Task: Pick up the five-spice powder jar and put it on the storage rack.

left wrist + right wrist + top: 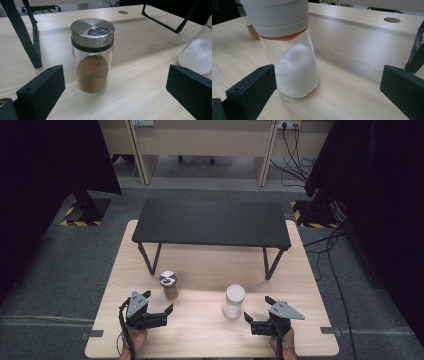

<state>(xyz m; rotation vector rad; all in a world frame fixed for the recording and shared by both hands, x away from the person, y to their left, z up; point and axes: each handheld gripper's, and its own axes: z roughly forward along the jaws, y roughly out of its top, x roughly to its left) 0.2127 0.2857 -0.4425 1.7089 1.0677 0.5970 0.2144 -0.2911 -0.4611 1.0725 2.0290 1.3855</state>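
Two jars stand upright; orange seal point(284, 37), perhaps, under white cap point(275, 15).

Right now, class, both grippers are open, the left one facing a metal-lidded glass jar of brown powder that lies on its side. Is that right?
Not quite. The jar of brown powder stands upright on the wooden table, metal lid on top, as the left gripper view shows. The rest holds: the left gripper and right gripper are both open.

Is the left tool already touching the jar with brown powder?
Apart. In the left gripper view, the left tool has its jaws wide open, and bare table shows between each jaw and the brown powder jar.
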